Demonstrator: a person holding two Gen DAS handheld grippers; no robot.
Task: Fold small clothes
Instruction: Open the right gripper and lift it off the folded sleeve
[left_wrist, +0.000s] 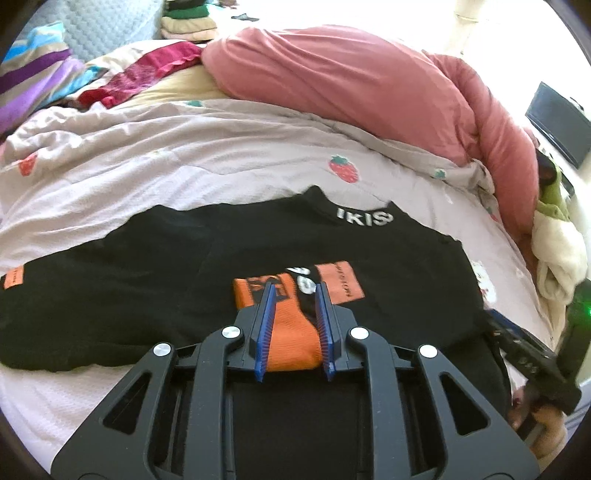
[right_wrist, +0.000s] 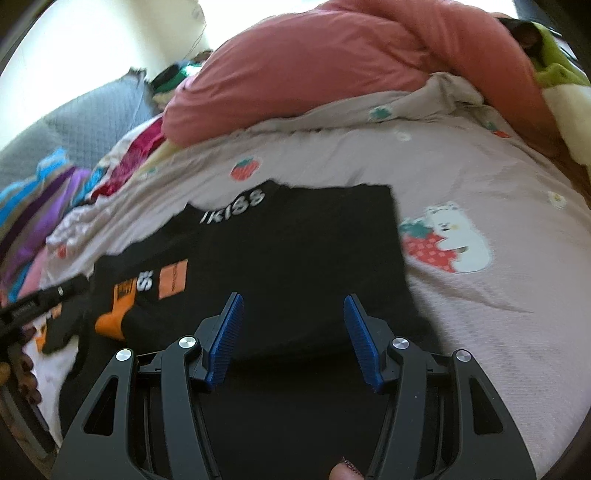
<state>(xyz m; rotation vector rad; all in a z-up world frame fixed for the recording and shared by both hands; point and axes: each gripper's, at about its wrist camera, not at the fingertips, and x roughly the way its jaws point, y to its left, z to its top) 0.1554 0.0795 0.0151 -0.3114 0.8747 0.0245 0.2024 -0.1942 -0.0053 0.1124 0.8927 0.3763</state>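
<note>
The black T-shirt (left_wrist: 155, 280) lies partly folded on the strawberry-print bed cover (left_wrist: 221, 155), its orange-printed fold pinched in the left gripper (left_wrist: 294, 295)'s nearly closed fingers, while the right gripper (right_wrist: 293, 306) hovers half-open and empty; more folds seemingly remain.

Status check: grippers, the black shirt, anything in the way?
Left gripper shut on the shirt's orange cuff. Right gripper open, empty, over the black shirt. Shirt part-folded on the strawberry bedspread. Nothing in the way.

Bright daylight, blown-out top edges, fisheye warp, slight blur.
</note>
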